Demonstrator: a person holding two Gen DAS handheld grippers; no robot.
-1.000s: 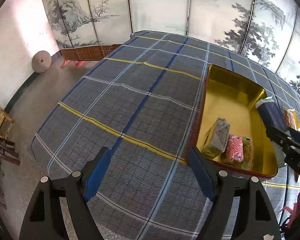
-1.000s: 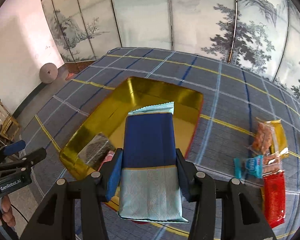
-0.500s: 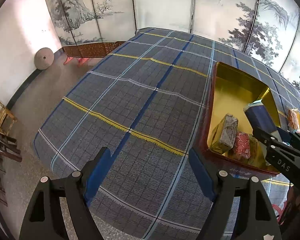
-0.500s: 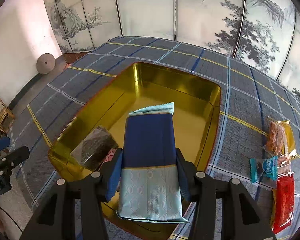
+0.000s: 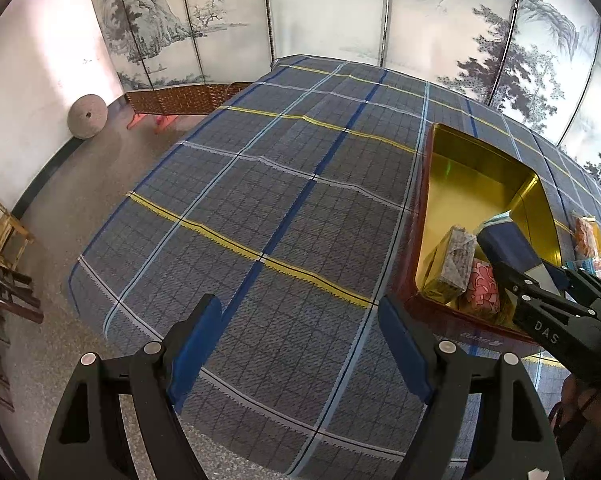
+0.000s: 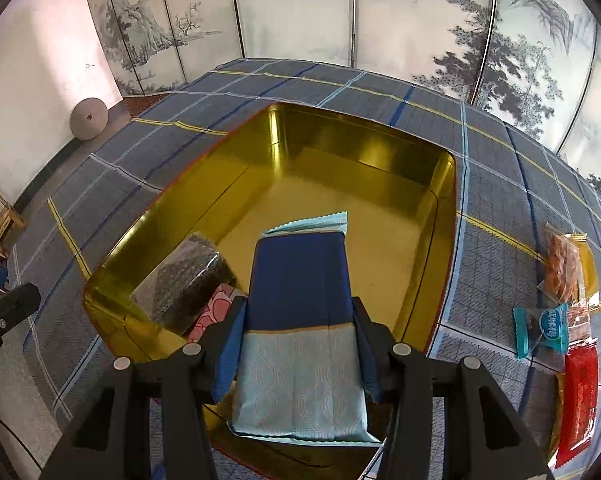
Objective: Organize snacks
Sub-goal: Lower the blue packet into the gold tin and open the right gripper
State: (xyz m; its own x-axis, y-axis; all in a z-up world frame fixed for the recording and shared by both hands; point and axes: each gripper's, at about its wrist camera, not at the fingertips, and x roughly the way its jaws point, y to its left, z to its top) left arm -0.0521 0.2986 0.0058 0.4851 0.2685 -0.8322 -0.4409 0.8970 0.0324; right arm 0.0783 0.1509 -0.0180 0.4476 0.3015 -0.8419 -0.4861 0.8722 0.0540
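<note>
**Blue packet over the tin, more snacks waiting on the cloth**

A checked cloth (image 5: pixel 260 208) in grey, blue and yellow covers the table and fills most of both views. On it sits a large gold tin (image 6: pixel 340 148), open at the top, with a red outer wall; most of its floor is bare.

The biggest snack in play is a blue packet (image 6: pixel 300 280) with a pale blue lower half. The right gripper (image 6: pixel 300 344) clamps it by both long sides and tilts it down over the near part of the tin. Its crimped far end hangs above the tin's floor, and whether it touches the floor yet I cannot tell.

The left gripper (image 5: pixel 300 344) hovers over bare cloth to the left of the tin, its jaws wide apart with nothing between them.

Two snacks already lie in the tin's near left corner: a dark speckled packet (image 6: pixel 180 280) leaning against the wall, and a smaller pink patterned packet (image 6: pixel 214 308) just beside it. In the left view something yellowish shows behind the pink one, too hidden to name.

Outside the tin, to the right on the cloth, a small group waits: a clear bag of orange pieces (image 6: pixel 562 264), a long red packet (image 6: pixel 578 396), and a little teal wrapper (image 6: pixel 542 330), all close together and partly overlapping.

By my reckoning the job is near its middle. At least two snacks are stowed, a third is about to be set down, and at least three are left to collect.
</note>
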